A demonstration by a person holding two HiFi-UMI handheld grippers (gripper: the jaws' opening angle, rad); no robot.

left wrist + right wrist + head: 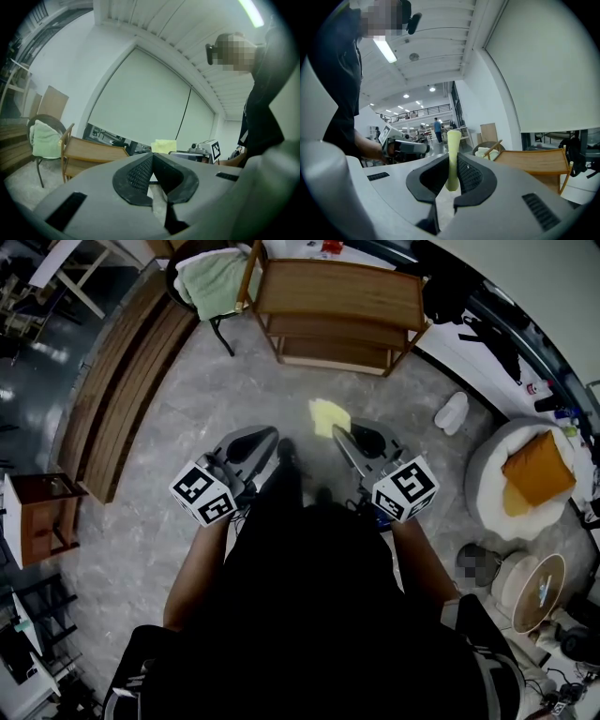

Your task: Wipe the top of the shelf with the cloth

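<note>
Green fabric drapes a chair (211, 277) at upper left, seen from above by a standing person. Lower down, the left gripper (261, 441) is held in front of the body, its jaws closed together on nothing. Ahead, well apart from both grippers, stands the wooden shelf (342, 292), its top board bare (lower tiers sit beneath it). Right of centre, the yellow cloth (328, 414) sticks out forward from the right gripper (341, 434), whose jaws are clamped on it; that gripper's own view shows the cloth pinched edge-on between the pads. Wiping has likely not begun. To do it well, the person should probably step closer, lay the free part of the cloth flat on the top board, and sweep end to end with steady downward pressure, holding the hard jaws off the wood.
</note>
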